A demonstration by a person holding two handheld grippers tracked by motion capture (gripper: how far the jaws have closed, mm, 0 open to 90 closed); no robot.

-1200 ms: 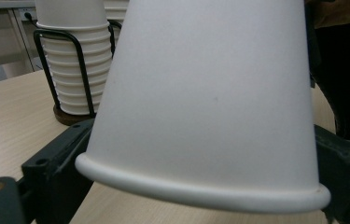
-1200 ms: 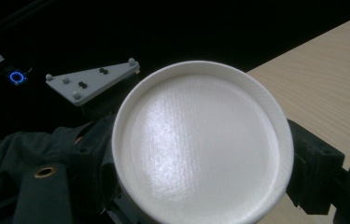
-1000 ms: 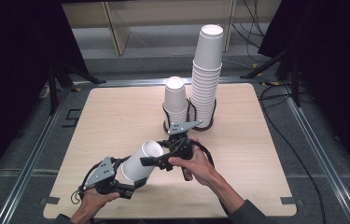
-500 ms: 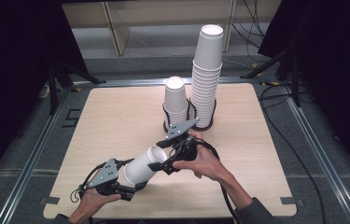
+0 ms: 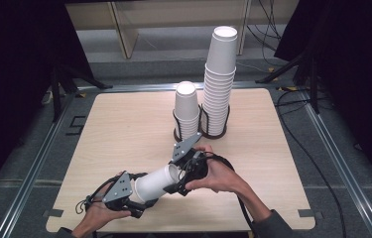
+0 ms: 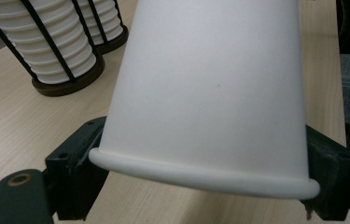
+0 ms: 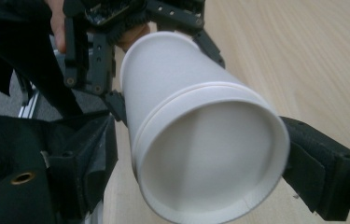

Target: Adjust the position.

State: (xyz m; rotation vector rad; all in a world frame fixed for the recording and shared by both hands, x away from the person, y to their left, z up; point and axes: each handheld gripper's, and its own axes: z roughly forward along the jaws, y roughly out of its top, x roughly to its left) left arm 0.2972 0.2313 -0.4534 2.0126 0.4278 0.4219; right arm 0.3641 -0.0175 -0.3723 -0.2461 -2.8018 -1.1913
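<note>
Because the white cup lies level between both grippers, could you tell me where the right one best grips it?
The narrow base end of the white cup, approached from beyond the base, jaws on opposite sides of the tapered wall. The left gripper clamps the rim end, so only the base end remains.

My left gripper point(image 5: 141, 196) and right gripper point(image 5: 183, 176) are black frames, each topped by a grey three-cornered plate dotted with small dark screws. A black cable trails from each. Up close I see matte black fingers point(image 6: 324, 161), a brass-ringed hole, and bolt holes. A dark grey sleeve point(image 5: 273, 229) covers my right forearm.
</note>
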